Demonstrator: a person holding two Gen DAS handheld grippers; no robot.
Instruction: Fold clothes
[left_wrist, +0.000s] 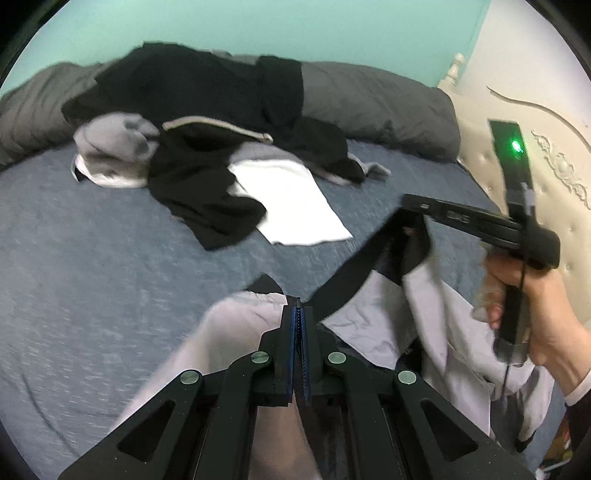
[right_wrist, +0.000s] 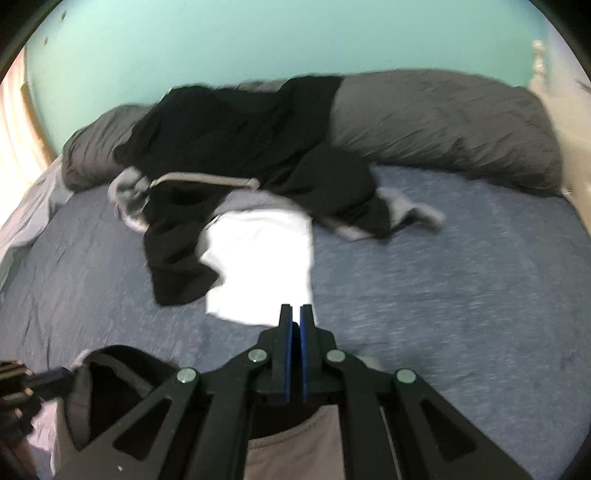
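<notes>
Teal wall (right_wrist: 258, 44), cream tufted headboard (left_wrist: 517, 155), blue bedsheet (right_wrist: 443, 295).

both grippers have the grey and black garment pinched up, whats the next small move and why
Probably spread the two grippers apart and lower the garment onto the bare blue sheet. The left gripper and right gripper each pinch an edge, the cloth hangs bunched between them, and the clothes pile lies farther back.

The right gripper (right_wrist: 295, 317) has its jaws nearly closed, with grey cloth (right_wrist: 295, 439) hanging below them. Ahead on the blue bed (right_wrist: 461, 295) lie a white garment (right_wrist: 258, 266), black clothes (right_wrist: 229, 147) and a grey duvet (right_wrist: 443, 125).
</notes>
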